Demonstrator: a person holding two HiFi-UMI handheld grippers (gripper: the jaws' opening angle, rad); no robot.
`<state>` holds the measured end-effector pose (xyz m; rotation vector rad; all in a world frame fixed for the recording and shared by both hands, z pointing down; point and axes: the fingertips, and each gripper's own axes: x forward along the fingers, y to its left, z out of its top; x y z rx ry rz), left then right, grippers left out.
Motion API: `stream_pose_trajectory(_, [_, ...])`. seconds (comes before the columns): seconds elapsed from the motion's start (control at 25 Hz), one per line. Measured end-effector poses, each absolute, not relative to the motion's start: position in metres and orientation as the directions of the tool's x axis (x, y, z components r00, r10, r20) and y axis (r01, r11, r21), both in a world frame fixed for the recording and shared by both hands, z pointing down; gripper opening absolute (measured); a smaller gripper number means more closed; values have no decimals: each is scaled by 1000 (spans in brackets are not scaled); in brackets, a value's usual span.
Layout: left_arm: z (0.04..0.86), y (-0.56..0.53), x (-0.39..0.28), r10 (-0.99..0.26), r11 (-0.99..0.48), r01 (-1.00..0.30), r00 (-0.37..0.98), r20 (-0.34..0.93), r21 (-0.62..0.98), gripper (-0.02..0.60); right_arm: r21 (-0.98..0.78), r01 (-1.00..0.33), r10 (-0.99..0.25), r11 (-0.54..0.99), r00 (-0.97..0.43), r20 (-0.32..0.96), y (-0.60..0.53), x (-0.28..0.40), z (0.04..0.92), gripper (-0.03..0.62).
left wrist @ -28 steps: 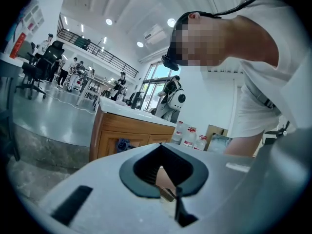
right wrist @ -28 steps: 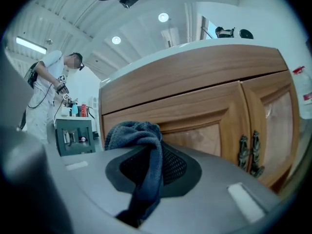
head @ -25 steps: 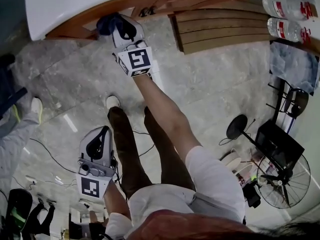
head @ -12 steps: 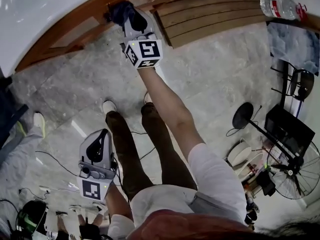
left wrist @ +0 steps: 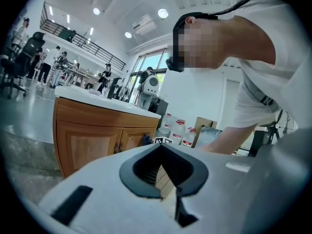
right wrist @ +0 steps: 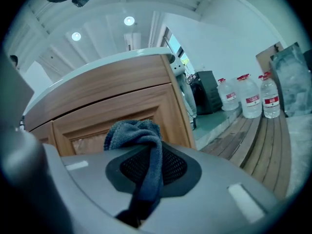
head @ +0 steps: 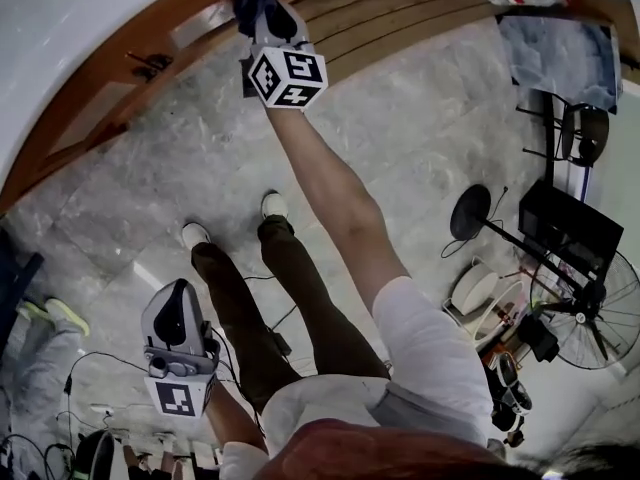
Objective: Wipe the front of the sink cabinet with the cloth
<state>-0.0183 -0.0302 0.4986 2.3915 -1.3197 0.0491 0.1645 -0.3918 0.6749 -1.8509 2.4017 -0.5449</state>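
Red-labelled water bottles (right wrist: 252, 101), print illegible; cloth (right wrist: 132, 130) in right hand-held gripper (right wrist: 148, 172)

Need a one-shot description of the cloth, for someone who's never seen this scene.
Find the curved wooden sink cabinet with the white top, along the head view's upper edge. The right gripper reaches up to its front, shut on the cloth. It is a crumpled dark blue rag bunched above the jaws, the only soft blue thing among wood and grey plastic.

The cloth (right wrist: 138, 136) is dark blue, the sink cabinet (right wrist: 119, 89) orange-brown wood, the floor (head: 420, 118) veined grey.
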Motion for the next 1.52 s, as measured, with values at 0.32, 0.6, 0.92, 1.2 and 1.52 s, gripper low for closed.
stream_pose_trajectory(0.32, [500,-40,-7,-800,-480,-816,558,221,323,4,-307,-943,-965,132,-193,178,-406,222,683,55])
stream_pose_trajectory(0.6, [505,-35,-10,-798,-475,-815,557,227,331,5,-279,-949,-962,144,-200,184,-410,224,683,54])
stream_pose_trajectory(0.92, [496,-25,-17,-818,-457,-823,538,203,339,5,-195,-912,-908,362,-392,148,-360,155,663,55])
stream_pose_trajectory(1.2, [497,-6,-42,-841,-421,-838,504,195,348,3,-182,-753,-735,633,-658,164,-266,-8,684,55])
stream_pose_trajectory(1.52, [506,20,-117,-884,-331,-881,415,216,339,3,-222,-606,-568,764,-794,215,-199,-169,731,55])
